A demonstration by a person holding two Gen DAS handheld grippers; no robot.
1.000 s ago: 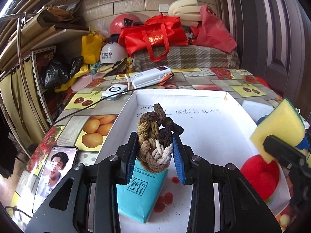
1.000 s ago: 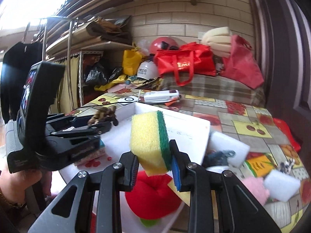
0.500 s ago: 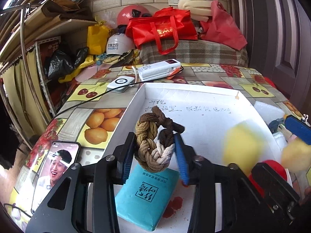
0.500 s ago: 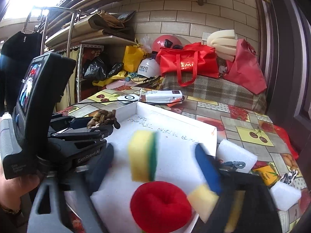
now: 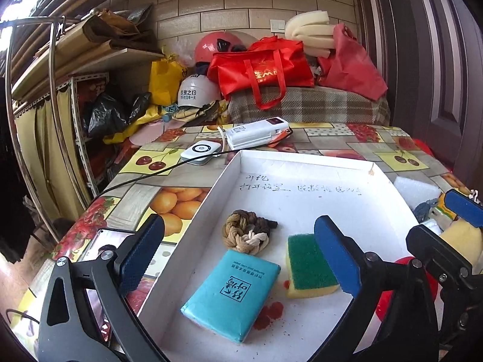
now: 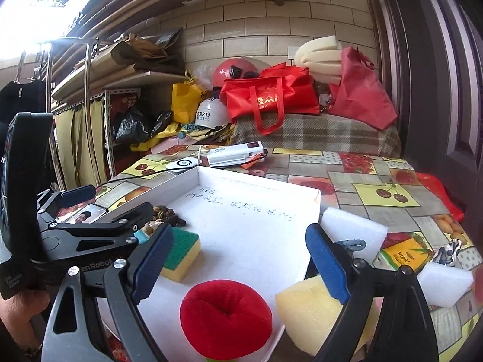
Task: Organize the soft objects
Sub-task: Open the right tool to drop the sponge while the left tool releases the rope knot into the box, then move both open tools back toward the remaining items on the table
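l gripper (image 5: 238, 250) jaws wide apart, just been opening; braided rope knot (image 5: 247, 232) lies free on floor of white tray (image 5: 302, 163), nothing pinched. teal tissue pack (image 5: 232, 292) just in front of knot. r gripper (image 6: 238, 265) jaws also apart, just opened, nothing clamped; green/yellow sponge (image 5: 309, 268) flat in tray, green side up, beside pack. red plush ball (image 6: 226, 316) at tray's near edge.

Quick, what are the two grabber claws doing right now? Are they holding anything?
Left gripper: open, jaws just opened, holding nothing; the braided rope knot lies in the white tray.
Right gripper: open, jaws just opened, holding nothing; the green-and-yellow sponge lies in the tray.
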